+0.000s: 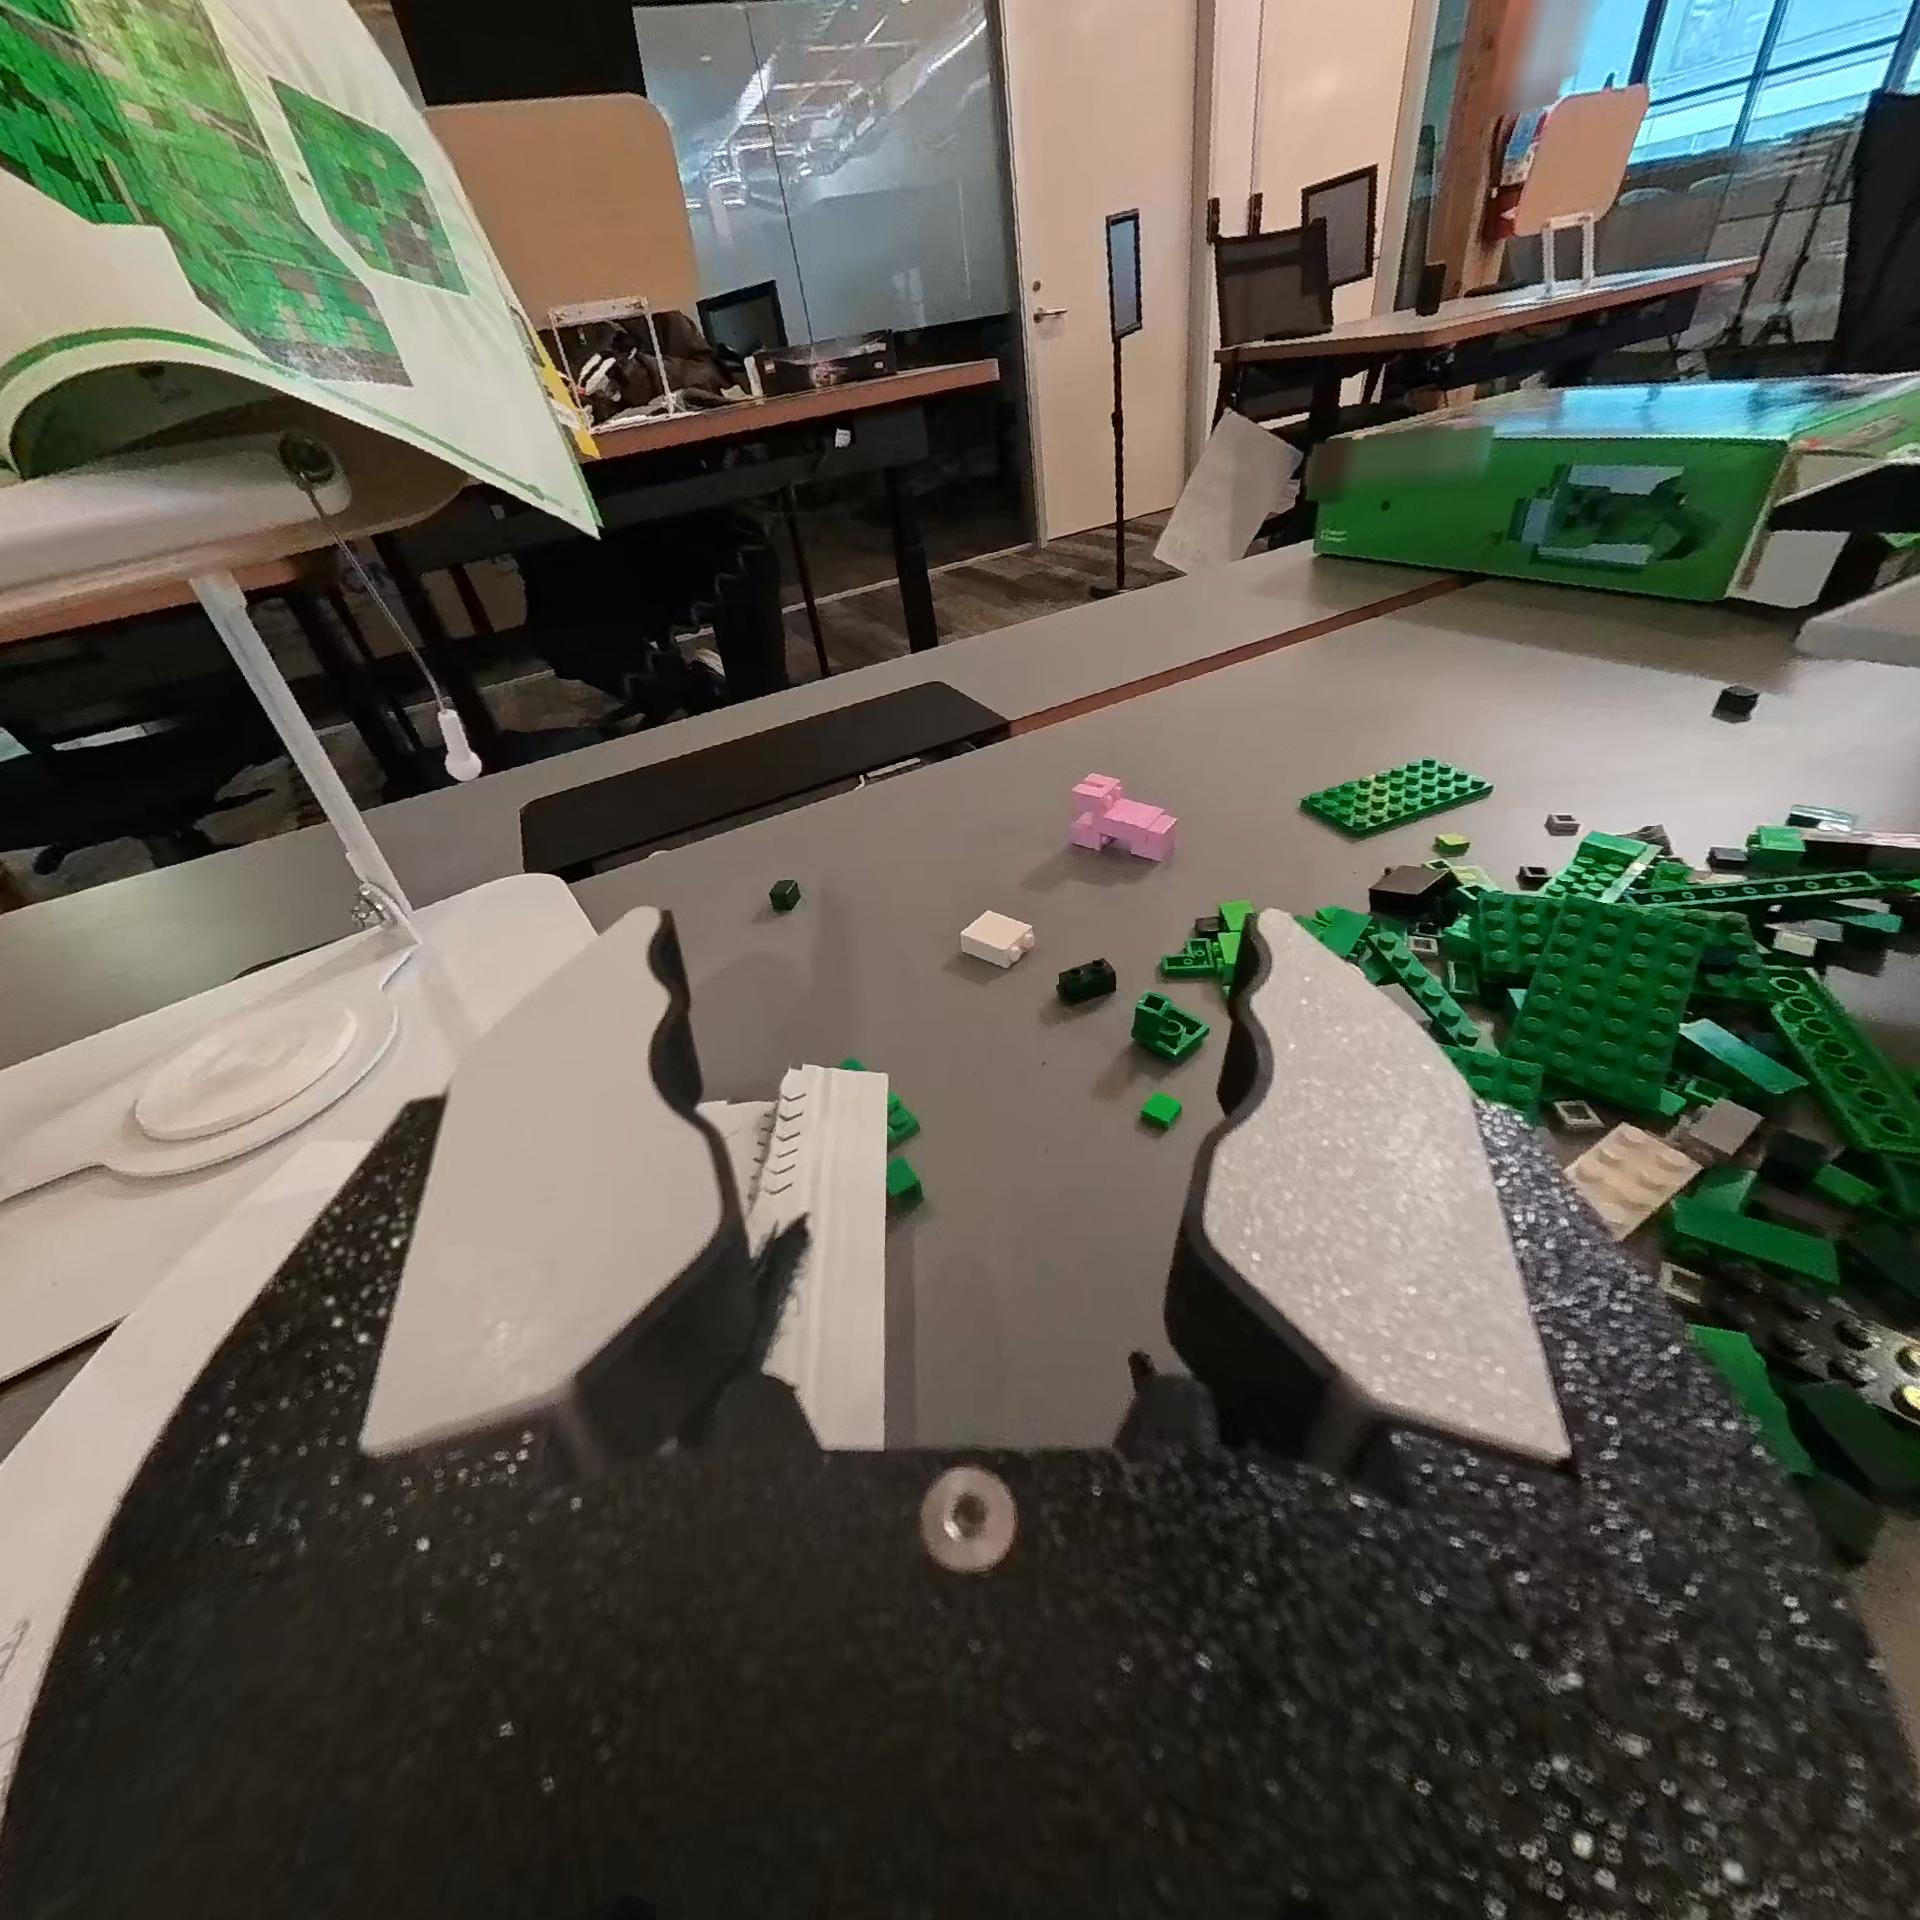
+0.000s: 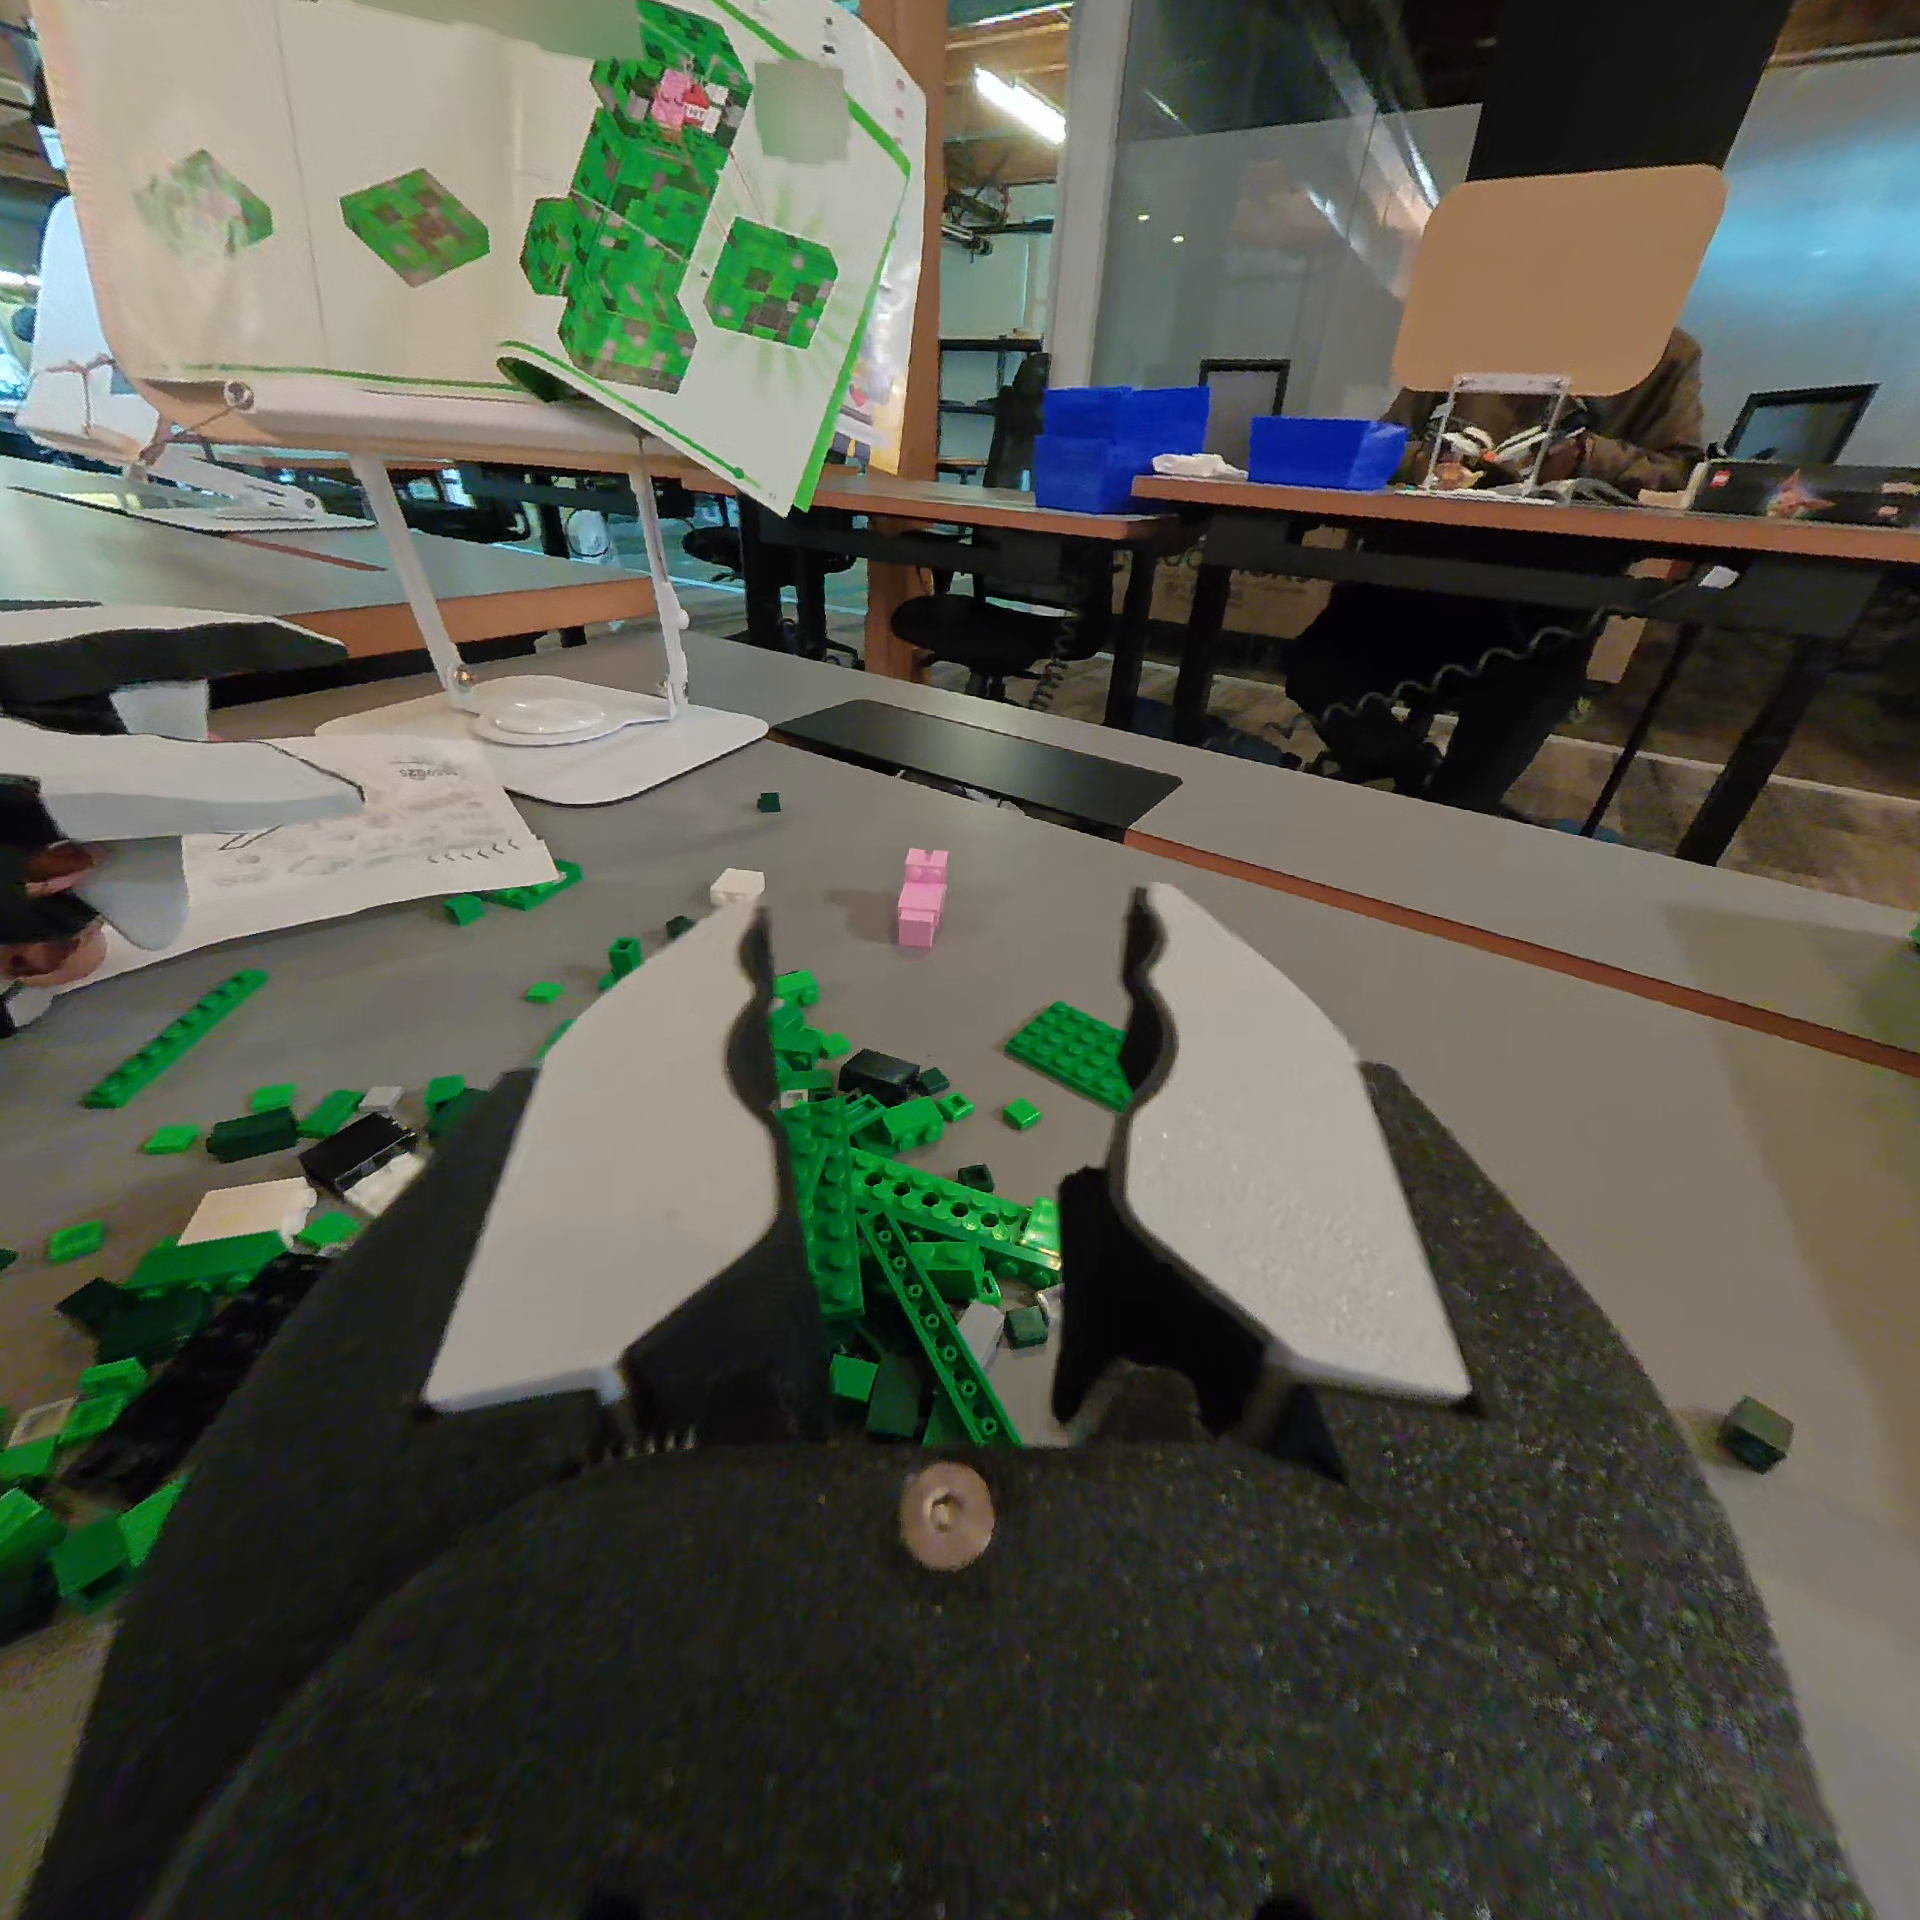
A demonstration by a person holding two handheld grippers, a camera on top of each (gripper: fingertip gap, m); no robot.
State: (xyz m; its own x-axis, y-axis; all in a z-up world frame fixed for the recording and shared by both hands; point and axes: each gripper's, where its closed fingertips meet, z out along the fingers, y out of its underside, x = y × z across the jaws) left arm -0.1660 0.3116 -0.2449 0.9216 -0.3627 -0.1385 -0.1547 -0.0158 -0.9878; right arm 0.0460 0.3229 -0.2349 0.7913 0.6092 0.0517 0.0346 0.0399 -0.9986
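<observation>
My left gripper (image 1: 961, 930) is open and empty above the grey table (image 1: 1351, 665). Past its tips lie a white brick (image 1: 995, 938), a small black brick (image 1: 1087, 979) and a green bracket piece (image 1: 1169, 1023). A pink brick pig (image 1: 1120, 821) stands farther off. A pile of green bricks and plates (image 1: 1621, 997) lies to its right. My right gripper (image 2: 945, 914) is open and empty, hovering over the same green pile (image 2: 914, 1205), with the pink pig (image 2: 923, 896) just beyond its tips. The left gripper also shows at the left edge of the right wrist view (image 2: 156, 748).
An open instruction booklet (image 2: 468, 208) rests on a white stand (image 2: 582, 727) at the table's back left. A loose printed sheet (image 2: 364, 831) lies beside it. A green set box (image 1: 1558, 509) sits at the far right. A green flat plate (image 2: 1075, 1049) lies by my right finger. The right gripper is farther from the green bracket piece (image 1: 1169, 1023), some 15 centimeters, than the left, some 9 centimeters. The small black brick (image 1: 1087, 979) is about 11 centimeters from my left fingertips and 20 centimeters from my right. The pink pig (image 2: 923, 896) is about equally far from each gripper, around 20 centimeters.
</observation>
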